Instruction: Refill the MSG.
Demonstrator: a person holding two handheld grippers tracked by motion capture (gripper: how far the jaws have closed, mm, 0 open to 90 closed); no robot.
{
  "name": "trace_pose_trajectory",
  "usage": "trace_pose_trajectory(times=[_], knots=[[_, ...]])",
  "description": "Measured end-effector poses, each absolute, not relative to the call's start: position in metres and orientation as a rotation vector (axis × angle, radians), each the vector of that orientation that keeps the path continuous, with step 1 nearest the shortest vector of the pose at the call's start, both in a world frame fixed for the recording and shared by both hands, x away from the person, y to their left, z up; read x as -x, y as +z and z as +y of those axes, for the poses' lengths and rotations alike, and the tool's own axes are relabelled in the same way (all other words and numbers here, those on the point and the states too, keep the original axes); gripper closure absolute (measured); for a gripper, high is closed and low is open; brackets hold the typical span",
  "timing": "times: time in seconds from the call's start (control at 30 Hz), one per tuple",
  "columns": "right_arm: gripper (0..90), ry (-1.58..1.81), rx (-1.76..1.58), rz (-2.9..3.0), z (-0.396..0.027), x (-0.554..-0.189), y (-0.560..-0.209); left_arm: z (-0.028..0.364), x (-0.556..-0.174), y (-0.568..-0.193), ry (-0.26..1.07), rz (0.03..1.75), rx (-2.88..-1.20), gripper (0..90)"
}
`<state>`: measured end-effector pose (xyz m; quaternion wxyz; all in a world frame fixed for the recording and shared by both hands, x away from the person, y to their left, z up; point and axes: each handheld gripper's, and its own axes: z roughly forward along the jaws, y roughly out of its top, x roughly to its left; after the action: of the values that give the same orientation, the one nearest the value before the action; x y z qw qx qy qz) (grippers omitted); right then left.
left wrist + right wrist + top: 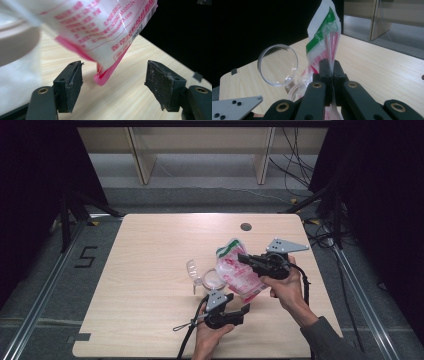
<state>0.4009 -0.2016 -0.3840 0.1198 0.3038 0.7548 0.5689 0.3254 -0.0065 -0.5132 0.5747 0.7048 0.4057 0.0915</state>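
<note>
The red-printed white plastic pouch (100, 27) is running off the top edge of the left gripper view, its print smearing into blur. A pale round container (17, 47) is blurring at the left edge there. In the right gripper view, closed black jaws are hiding the pouch's lower part.

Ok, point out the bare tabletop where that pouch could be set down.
The table is bare all along its left half, and across the far strip beside the round hole. The crowded part is centre-right: the clear lidded jar, the pouch and both hand-held grippers.
</note>
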Motion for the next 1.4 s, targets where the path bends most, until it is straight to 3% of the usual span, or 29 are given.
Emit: trace_pose_trajectory(times=[0.57, 1.4], knots=[[90.0, 1.765, -0.941, 2.156, -0.223, -0.402, -0.404, 0.019, -0.303, -0.503, 0.262, 0.910, -1.649, 29.3], [90.0, 1.870, -1.010, 1.987, -0.282, -0.388, -0.424, 0.029, -0.300, -0.497, 0.299, 0.873, -1.631, 30.8]])
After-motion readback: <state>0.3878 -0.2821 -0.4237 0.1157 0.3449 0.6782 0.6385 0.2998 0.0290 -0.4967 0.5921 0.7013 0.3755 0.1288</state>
